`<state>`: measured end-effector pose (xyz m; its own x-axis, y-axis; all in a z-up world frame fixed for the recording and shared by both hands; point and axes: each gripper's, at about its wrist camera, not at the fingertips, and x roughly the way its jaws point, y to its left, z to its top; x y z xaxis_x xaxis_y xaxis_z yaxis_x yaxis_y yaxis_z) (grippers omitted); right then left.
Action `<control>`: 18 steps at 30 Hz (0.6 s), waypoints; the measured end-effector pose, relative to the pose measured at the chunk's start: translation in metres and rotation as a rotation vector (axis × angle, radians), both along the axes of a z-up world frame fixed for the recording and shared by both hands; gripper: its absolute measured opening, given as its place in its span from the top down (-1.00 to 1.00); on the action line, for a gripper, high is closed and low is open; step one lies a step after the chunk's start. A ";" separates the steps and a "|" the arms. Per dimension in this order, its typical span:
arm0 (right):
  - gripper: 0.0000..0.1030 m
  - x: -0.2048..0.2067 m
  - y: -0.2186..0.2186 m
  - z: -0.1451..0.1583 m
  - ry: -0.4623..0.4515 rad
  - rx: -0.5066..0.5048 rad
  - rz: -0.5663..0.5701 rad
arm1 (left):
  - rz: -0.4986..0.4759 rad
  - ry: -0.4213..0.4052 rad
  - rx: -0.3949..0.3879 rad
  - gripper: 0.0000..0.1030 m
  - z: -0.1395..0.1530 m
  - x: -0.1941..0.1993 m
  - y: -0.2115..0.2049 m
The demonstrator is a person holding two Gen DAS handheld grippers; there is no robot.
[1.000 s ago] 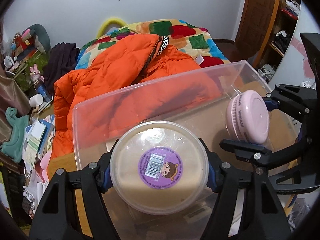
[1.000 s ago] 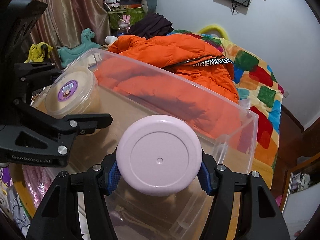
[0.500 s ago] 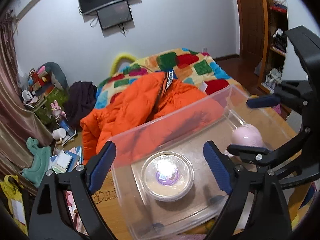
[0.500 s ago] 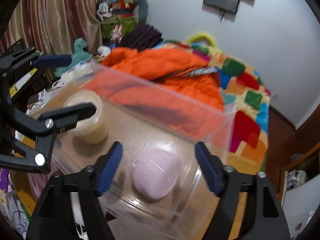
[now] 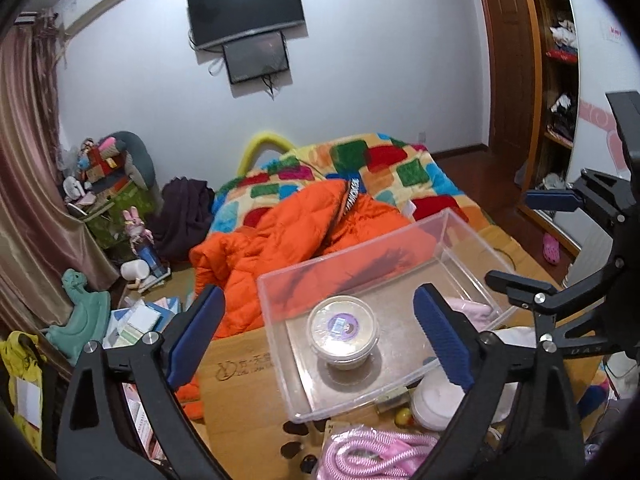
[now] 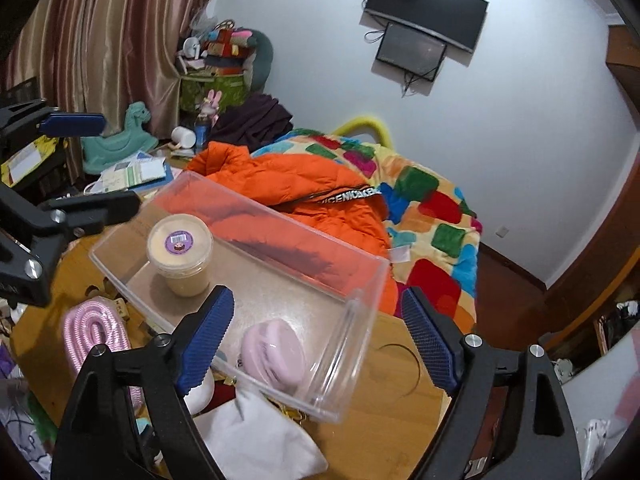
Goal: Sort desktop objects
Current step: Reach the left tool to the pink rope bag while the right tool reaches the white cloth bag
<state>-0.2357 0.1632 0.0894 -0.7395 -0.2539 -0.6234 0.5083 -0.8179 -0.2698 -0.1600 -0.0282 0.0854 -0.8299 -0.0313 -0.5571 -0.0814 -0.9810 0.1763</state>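
Widening with nothing between their pads, the left tool (image 5: pixel 316 336) and right tool (image 6: pixel 316 338) risk clipping the clear plastic bin (image 6: pixel 362 300) and toppling its round lidded tub of beige paste (image 6: pixel 180 254).

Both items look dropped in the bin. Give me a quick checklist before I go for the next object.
1. Left tongs empty: ok, jaws opening, nothing between them.
2. Right tongs empty: ok, jaws opening, nothing between them.
3. Tub in the bin and upright: ok, lid on top.
4. Pink case in the bin: ok, lying tilted near the bin's end wall.
5. Both tongs clear of the bin rim: ok, both above it.
6. Next object reachable: cannot tell; pink rope lies on the table beside the bin, partly hidden behind the tongs.
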 end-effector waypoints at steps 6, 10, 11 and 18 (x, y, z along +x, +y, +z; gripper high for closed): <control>-0.76 0.032 0.013 0.017 0.097 -0.016 -0.040 | 0.026 0.059 -0.002 -0.90 0.012 0.030 -0.003; -0.78 0.057 0.024 0.023 0.087 -0.094 -0.010 | 0.042 0.080 0.030 -0.91 0.014 0.048 -0.007; -0.78 0.060 0.025 0.023 0.078 -0.111 -0.009 | 0.045 0.084 0.042 -0.91 0.014 0.052 -0.008; -0.79 0.079 0.033 0.009 0.048 -0.174 -0.043 | 0.054 0.081 0.077 -0.91 0.001 0.079 -0.008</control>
<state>-0.1568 0.1958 0.0982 -0.7800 -0.3222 -0.5365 0.4616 -0.8751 -0.1456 -0.0810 -0.0360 0.0861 -0.8707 -0.0367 -0.4904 -0.0169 -0.9944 0.1044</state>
